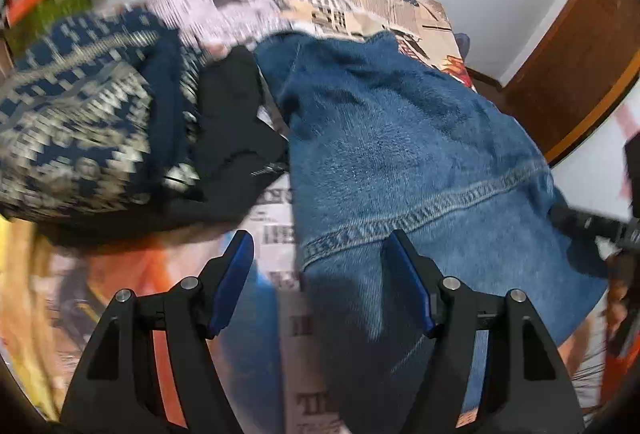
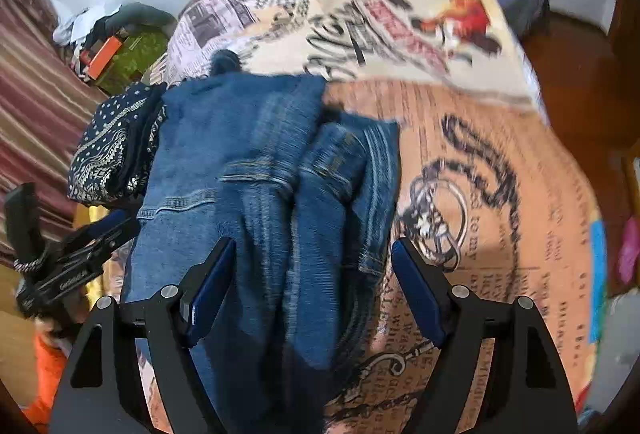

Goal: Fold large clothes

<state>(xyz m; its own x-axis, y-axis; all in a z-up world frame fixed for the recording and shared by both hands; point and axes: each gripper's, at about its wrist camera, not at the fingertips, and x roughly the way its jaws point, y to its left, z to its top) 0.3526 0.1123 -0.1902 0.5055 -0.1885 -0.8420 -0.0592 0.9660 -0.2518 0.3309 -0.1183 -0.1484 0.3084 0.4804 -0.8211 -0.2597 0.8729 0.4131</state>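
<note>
Working left to right, we saw a navy-and-cream patterned folded garment at the left of the bed, a black cloth tucked against it, then the task's thing, a pair of blue denim jeans, lying partly bunched on the newspaper-print bedspread. We judged the jeans heavy for cloth, fairly stiff along the stitched seams and soft elsewhere, not slippery and not fragile; they should hold a crease but drag when lifted. The doubled hem seam or the waistband area looked to us like the firmest places to take hold. The left gripper stood with its 2 blue pads well apart, straddling the denim's left edge and pinching nothing. The right gripper was likewise spread wide over the denim folds, empty, its pads clear of the cloth. Motion blur smeared both views, so we could not tell how many layers lay stacked, where the leg ends lay, or what the dark lump beyond the jeans was.
</note>
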